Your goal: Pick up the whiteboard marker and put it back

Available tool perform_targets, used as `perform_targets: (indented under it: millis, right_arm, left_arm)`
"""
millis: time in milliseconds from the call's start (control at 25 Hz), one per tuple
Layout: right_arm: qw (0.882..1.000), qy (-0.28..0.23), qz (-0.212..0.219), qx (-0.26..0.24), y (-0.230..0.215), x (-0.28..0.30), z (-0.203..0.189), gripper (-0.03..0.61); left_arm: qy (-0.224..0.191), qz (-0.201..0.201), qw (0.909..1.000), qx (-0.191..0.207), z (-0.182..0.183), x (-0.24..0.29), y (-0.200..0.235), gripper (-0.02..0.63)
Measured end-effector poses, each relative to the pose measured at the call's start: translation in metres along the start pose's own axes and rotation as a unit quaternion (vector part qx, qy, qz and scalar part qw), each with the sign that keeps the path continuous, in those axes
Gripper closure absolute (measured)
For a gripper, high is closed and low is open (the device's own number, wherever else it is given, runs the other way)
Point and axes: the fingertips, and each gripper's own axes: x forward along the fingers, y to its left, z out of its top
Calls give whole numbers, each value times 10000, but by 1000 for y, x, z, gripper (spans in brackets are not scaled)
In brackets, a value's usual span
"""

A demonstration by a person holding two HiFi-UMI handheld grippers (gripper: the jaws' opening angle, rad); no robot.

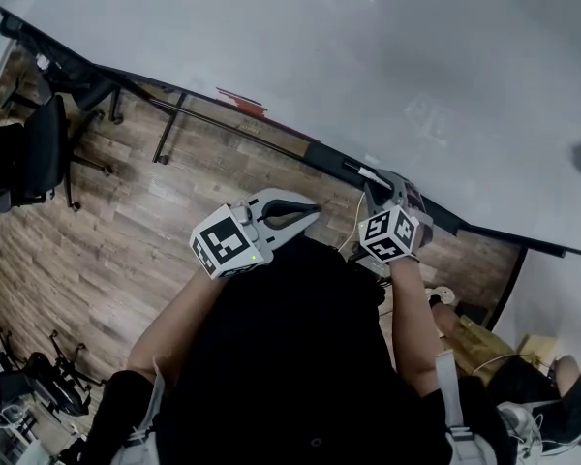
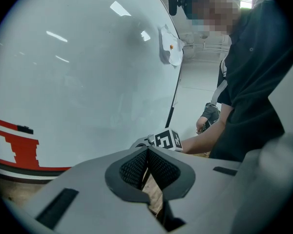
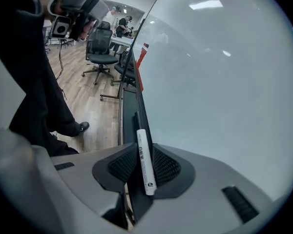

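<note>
A dark marker tray runs along the whiteboard's lower edge — beneath it, wood-plank floor bearing a black office chair.

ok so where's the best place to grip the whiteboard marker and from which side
Probably take the whiteboard marker by its white barrel near mid-length, squeezed across its two long sides. It runs along the ledge with the whiteboard close beside it, so come in along its length, from its end, as the right tool does now, jaws closed on it.
</note>
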Motion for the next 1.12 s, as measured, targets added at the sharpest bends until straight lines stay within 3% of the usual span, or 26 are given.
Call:
perform_targets:
  millis: [320,680,920,1120]
  right_arm:
    - [9997,197,-157,-41,-1,5,-4,494]
    - [9998,-88,-154,-118,1,-4,-2,505]
    - [9974,-678,-225,-66,-1,-26,22,506]
    - [9845,-1669,-130,521,-8,-62,60,506]
  left_arm:
    - [13,-10,10000,-77,-7,-2,-2,601]
    - [-19,-43,10000,-75,-7,-7,-3,601]
    - [23,-67,9998,-164,-5,-11,-2,601]
    - [-11,-49,10000,-79,1,-7,2,601]
